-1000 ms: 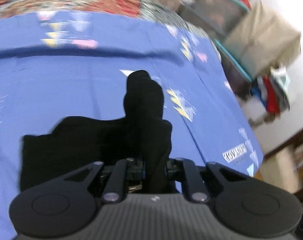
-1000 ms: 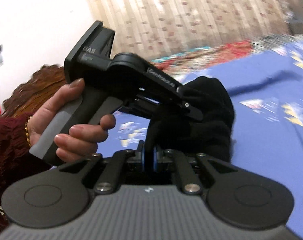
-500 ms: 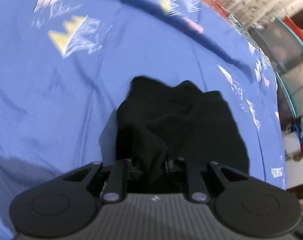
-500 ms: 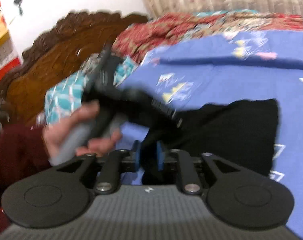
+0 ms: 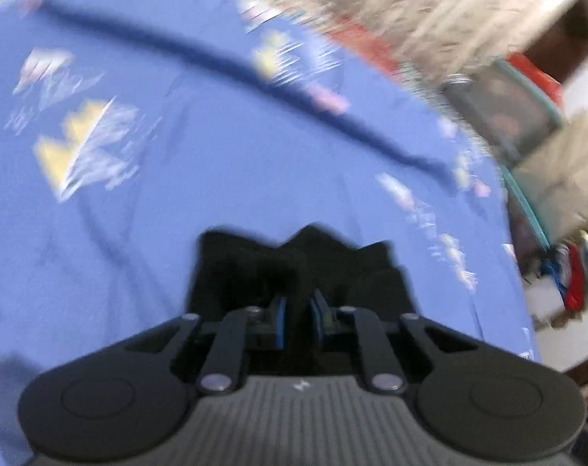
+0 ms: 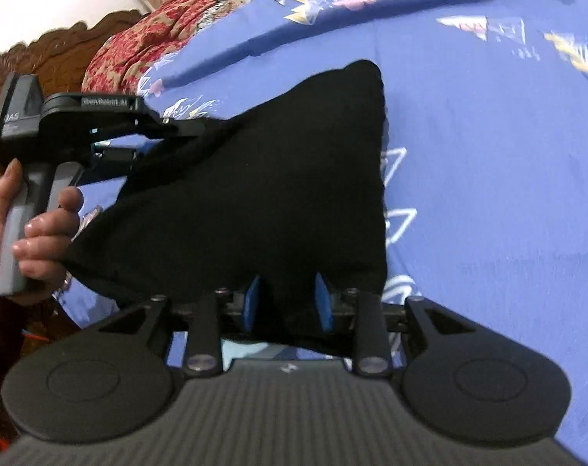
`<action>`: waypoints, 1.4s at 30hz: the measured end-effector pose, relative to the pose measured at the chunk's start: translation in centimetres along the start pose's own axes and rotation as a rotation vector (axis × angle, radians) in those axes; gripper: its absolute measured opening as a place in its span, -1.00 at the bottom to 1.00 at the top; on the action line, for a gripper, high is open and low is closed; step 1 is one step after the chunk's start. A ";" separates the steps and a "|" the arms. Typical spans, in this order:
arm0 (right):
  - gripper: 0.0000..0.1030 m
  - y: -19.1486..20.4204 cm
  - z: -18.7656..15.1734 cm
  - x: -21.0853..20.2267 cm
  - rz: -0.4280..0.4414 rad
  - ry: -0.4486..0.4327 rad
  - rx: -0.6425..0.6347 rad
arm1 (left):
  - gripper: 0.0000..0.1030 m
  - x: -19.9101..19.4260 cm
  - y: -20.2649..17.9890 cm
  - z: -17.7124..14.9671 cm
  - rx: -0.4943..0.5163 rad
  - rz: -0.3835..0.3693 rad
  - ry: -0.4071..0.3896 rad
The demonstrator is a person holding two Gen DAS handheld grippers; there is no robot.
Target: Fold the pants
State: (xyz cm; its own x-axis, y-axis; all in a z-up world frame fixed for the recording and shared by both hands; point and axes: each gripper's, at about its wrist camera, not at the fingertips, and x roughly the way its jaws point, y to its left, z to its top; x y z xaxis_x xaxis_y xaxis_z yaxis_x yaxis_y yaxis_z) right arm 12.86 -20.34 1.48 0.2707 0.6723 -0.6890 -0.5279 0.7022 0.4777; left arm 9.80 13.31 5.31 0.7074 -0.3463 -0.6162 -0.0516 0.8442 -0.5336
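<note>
The black pants [image 6: 263, 194] lie folded in a flat bundle on the blue bedsheet [image 6: 488, 155]. My right gripper [image 6: 288, 303] is open, its blue pads apart with the near edge of the pants between them. My left gripper [image 5: 298, 318] has its pads slightly apart over the pants [image 5: 298, 260], and black cloth lies between them; this view is blurred. In the right wrist view the left gripper [image 6: 200, 128] reaches in from the left, its tips at the far left corner of the pants.
A red patterned blanket [image 6: 154, 35] and a carved wooden headboard [image 6: 61, 50] are at the bed's head. Storage boxes and bags [image 5: 527, 124] stand beyond the bed's right edge. A striped curtain [image 5: 410, 11] hangs behind.
The pants have come down from a lifted bundle to lie flat on the sheet. Both grippers' pads have spread apart from their tight grip.
</note>
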 end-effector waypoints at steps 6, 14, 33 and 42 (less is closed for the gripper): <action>-0.27 -0.7 -0.6 -0.2 0.036 0.008 0.109 | -0.76 0.2 -2.2 -1.0 0.236 0.083 -0.165; -0.21 0.6 -0.6 -1.4 0.016 -0.013 0.051 | -0.32 -1.3 1.3 -1.5 0.089 0.217 -0.096; -0.18 -0.4 0.4 0.2 0.029 0.002 0.118 | -0.21 -5.4 -3.1 -8.9 0.200 0.425 0.055; -0.19 -0.4 -0.1 -0.9 0.030 0.004 0.120 | -0.14 -5.0 -2.8 -9.3 0.201 0.460 0.057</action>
State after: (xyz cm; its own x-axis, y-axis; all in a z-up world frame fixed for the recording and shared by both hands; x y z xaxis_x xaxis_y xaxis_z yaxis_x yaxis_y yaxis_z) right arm 12.78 -21.26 1.81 0.2528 0.6927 -0.6755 -0.4358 0.7048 0.5597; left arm -0.21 8.83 4.52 0.6030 0.0632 -0.7952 -0.2086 0.9747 -0.0807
